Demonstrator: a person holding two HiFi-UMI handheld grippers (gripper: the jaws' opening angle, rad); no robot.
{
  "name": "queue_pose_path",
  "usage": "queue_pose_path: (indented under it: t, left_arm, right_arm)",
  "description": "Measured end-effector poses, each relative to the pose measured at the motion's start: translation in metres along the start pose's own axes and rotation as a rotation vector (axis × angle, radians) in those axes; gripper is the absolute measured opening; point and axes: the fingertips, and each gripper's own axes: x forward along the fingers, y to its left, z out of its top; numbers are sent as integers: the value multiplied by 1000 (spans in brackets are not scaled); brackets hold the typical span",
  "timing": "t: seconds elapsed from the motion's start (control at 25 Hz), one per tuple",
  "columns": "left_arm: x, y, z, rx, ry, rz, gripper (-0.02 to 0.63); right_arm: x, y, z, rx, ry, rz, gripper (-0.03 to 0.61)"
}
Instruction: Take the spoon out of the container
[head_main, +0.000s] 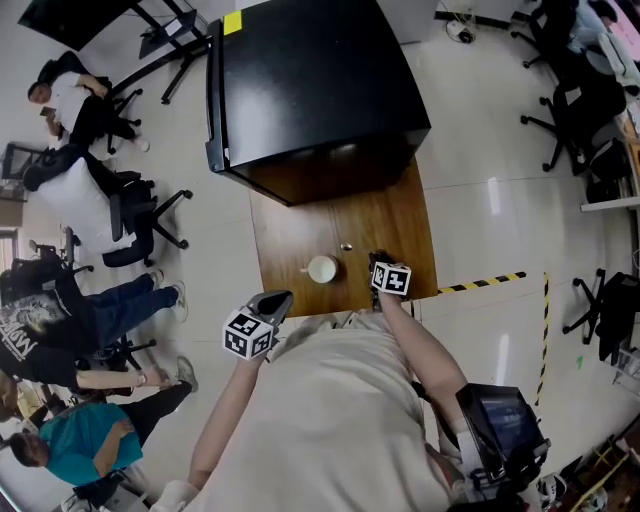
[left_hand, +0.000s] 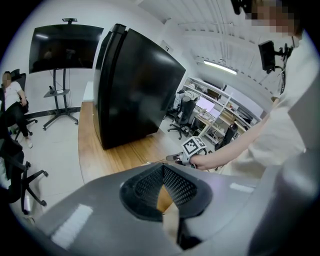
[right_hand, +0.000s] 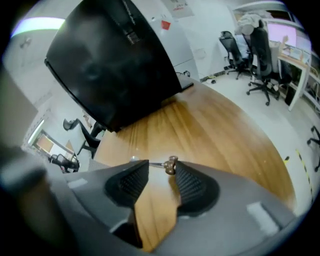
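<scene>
Lying on the table (right_hand: 210, 130), spoon (right_hand: 169, 164) between open right gripper (right_hand: 161, 168) tips, left gripper (left_hand: 162, 169) closed, empty

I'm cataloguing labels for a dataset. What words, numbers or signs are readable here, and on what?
No text reads clearly in any view.
Yellow sticker on the black cabinet: too small to read.
Red label behind the cabinet: blurred.
Shirt print, person at left: blurred.
Cube markers: patterns only, no letters.
</scene>
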Motion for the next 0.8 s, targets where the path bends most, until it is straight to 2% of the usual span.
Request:
queue_pose_path:
  t: [0.08, 0.32, 0.44, 0.6, 0.72, 0.8]
  left_arm:
    - [-1, 1, -1, -5, -3, 1, 0]
    - [-3, 9, -1, -12, -23, -1, 0]
    - [-2, 8, -3, -18, -20, -6, 0]
    - [-2, 9, 1, -14, -21, -7, 0]
    - [-3, 6, -6, -20, -7, -7, 0]
    - [-4, 5, -8, -23, -4, -4, 0]
  right_arm:
    - [0, 0, -14, -51, 53, -15, 190]
    - [-1, 11, -40, -214, 185, -2, 190]
    - [-5, 10, -38, -388, 167, -27, 190]
    - [-3, 3, -12, -632, 137, -68, 190]
    - [4, -6, -11, -761, 178, -59, 190]
    - [10, -8, -10, -808, 198, -38, 190]
